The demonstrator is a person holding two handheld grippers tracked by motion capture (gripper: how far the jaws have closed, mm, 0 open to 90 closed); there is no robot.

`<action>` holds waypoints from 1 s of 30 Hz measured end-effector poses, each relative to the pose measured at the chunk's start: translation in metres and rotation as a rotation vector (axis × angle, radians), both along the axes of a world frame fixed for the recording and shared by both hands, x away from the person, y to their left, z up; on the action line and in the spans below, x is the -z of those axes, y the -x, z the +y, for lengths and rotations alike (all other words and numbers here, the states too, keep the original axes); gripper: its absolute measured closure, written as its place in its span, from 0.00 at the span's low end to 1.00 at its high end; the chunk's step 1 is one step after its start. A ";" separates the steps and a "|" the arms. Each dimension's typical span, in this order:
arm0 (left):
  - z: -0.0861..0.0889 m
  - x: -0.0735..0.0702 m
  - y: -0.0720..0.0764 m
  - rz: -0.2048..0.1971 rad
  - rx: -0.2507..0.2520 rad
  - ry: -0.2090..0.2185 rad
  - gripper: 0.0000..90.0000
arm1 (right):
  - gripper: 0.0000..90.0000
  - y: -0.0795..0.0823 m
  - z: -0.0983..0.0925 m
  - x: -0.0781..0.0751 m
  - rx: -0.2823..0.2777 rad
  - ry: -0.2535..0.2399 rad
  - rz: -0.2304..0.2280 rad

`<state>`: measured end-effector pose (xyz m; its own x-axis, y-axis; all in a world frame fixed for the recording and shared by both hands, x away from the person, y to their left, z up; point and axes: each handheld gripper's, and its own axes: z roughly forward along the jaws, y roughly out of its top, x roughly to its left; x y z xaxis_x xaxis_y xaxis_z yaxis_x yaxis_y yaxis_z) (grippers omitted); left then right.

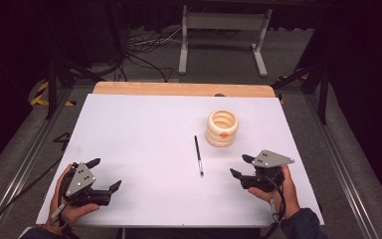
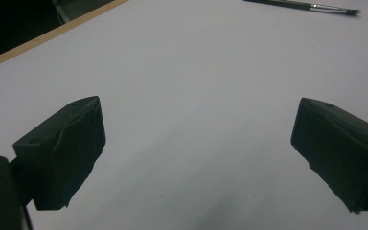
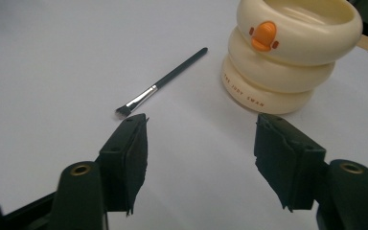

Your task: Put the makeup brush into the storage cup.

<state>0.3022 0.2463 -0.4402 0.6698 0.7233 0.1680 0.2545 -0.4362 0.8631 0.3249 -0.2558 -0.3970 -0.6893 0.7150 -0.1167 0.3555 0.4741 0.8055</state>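
Note:
A slim dark make-up brush (image 1: 198, 155) lies on the white table top (image 1: 144, 129), bristles toward me. Just right of its far end stands a cream holder (image 1: 222, 128) made of stacked rings with an orange beak on it. My right gripper (image 1: 240, 166) hovers at the front right, open, nothing between its jaws. In the right gripper view (image 3: 201, 132) the brush (image 3: 160, 84) has its bristles just beyond the left jaw, and the holder (image 3: 287, 52) is ahead on the right. My left gripper (image 1: 105, 174) rests at the front left, wide open (image 2: 199, 143) over bare table, with the brush (image 2: 302, 5) far ahead.
A wooden strip (image 1: 184, 88) runs along the table's far edge. Beyond it a grey metal stand (image 1: 224, 30) and loose cables (image 1: 144, 55) sit on the floor. Metal rails (image 1: 338, 164) flank the table.

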 end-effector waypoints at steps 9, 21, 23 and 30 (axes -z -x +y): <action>0.000 -0.001 0.001 -0.003 0.004 0.006 0.06 | 0.49 -0.036 0.049 -0.013 0.008 0.096 0.172; -0.002 -0.003 0.001 0.022 0.053 0.057 0.06 | 0.53 -0.082 0.106 0.008 0.007 0.263 0.494; -0.004 -0.003 0.002 0.017 0.064 0.043 0.06 | 0.54 -0.090 0.113 0.013 0.014 0.277 0.551; -0.004 -0.004 0.003 0.016 0.086 0.051 0.06 | 0.64 -0.105 0.134 0.024 0.040 0.387 0.604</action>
<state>0.2988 0.2418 -0.4362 0.7324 0.6700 0.1211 0.2320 -0.4129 0.8807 0.4299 -0.1222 -0.4210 -0.6874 0.7258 0.0262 0.7093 0.6631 0.2392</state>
